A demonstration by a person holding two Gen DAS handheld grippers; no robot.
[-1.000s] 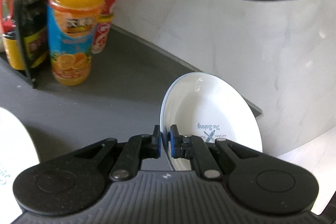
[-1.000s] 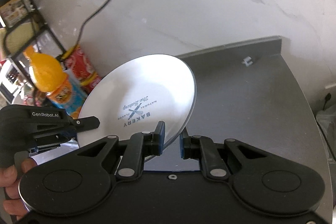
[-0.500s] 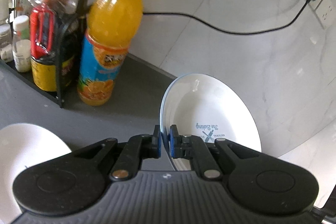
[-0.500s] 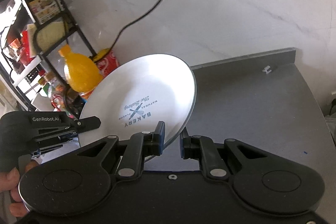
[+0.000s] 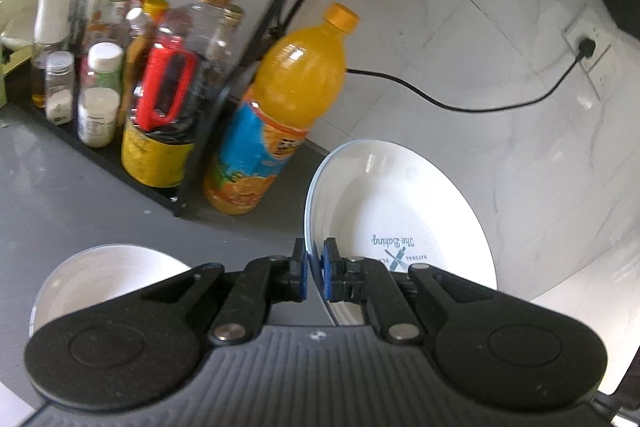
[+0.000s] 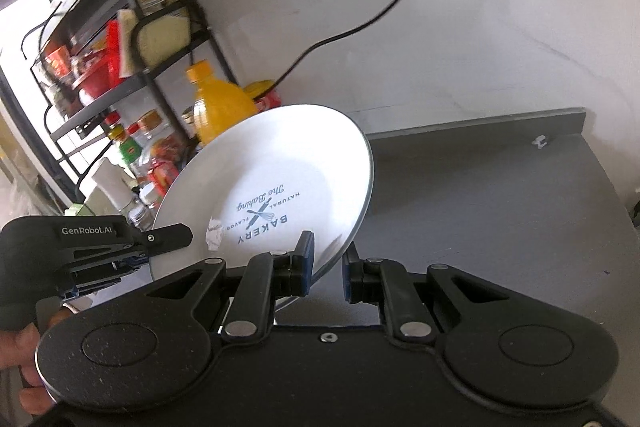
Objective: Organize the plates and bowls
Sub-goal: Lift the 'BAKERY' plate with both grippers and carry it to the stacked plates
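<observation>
— Higher now than a second ago: the left gripper (image 5: 315, 267) has carried the plate (image 5: 400, 227) up, so the whole orange juice bottle (image 5: 288, 107) and the condiment rack (image 5: 132, 79) have come into the upper left of its view, where earlier only the bottle's lower half showed.

— Is the grip sound?

— Its blue pads are clamped on the plate's rim, low in the centre of the frame, with the plate tilted nearly on edge and clear of the grey countertop (image 5: 60, 195). The right gripper (image 6: 326, 267) is another matter: its jaws stand apart, straddling the lower edge of the same plate (image 6: 272, 195), and only the left pad looks to be against it.

— So what makes this step go well?

— I'd judge it a carry toward the second white plate (image 5: 100, 279) lying at the lower left of the left view. A rim pinch on glazed ware can slip, so level the plate gradually, keep it away from the bottle, and either close the right jaws for support or draw them clear before lowering it squarely onto the other.
</observation>
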